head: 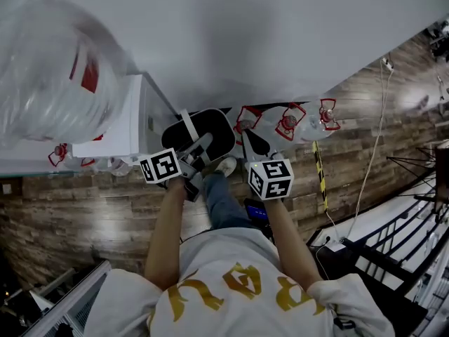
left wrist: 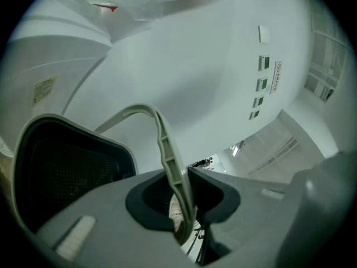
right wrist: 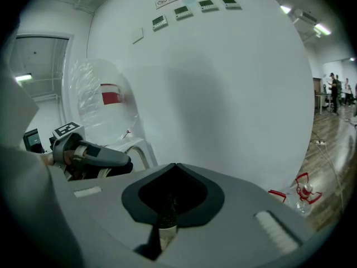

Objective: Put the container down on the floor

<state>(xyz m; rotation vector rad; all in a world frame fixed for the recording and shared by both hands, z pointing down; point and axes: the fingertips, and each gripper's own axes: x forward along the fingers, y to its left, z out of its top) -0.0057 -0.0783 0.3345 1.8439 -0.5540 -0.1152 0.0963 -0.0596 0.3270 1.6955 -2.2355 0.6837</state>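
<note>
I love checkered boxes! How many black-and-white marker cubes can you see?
2 black-and-white marker cubes: one on the left gripper, one on the right gripper. None seems hidden.

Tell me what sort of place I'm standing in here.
Probably a large indoor workspace or studio hall: a wood-plank floor, a tall white wall with a row of small panels, big water bottles lined along its foot, and a cable trailing across the floor.

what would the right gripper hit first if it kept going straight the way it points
Probably the plain white wall; nothing else shows ahead of the right gripper, though depth is unclear.
</note>
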